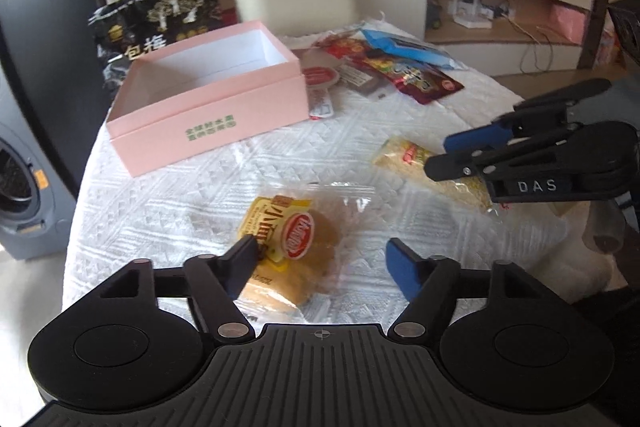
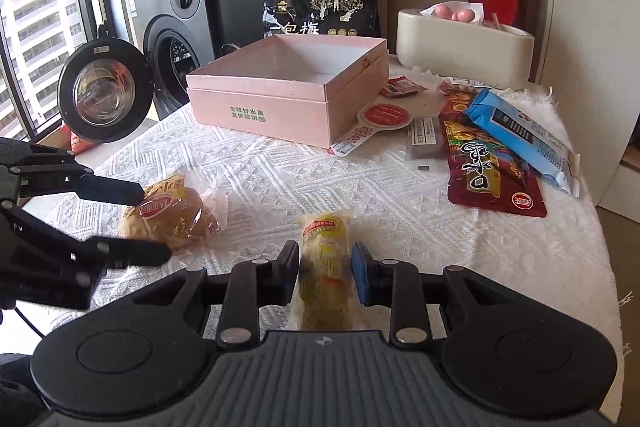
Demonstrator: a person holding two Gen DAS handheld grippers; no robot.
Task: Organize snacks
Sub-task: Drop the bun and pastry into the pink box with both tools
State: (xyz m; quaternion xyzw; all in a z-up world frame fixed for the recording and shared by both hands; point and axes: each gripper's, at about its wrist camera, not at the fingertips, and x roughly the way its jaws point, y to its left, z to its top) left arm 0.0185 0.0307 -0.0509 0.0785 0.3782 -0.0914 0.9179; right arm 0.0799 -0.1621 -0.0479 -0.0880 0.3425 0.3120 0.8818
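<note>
Left gripper (image 1: 320,259): jaws wide apart, one finger on each side of the wrapped bun (image 1: 288,251), left fingertip touching the wrapper.
Right gripper (image 2: 325,267): fingers narrow, pads at both sides of the yellow rice-cracker bar (image 2: 326,267); real pressing I cannot tell.
Bun: one, golden brown, in clear wrapper with yellow and red label, lying on the white tablecloth (image 2: 400,227).
Bar: one, long, pale yellow, in clear wrapper.
Pink box (image 2: 288,99): one, open, behind both snacks.
Other snacks: one dark red packet (image 2: 488,171), one blue packet (image 2: 520,135), right of the box.
</note>
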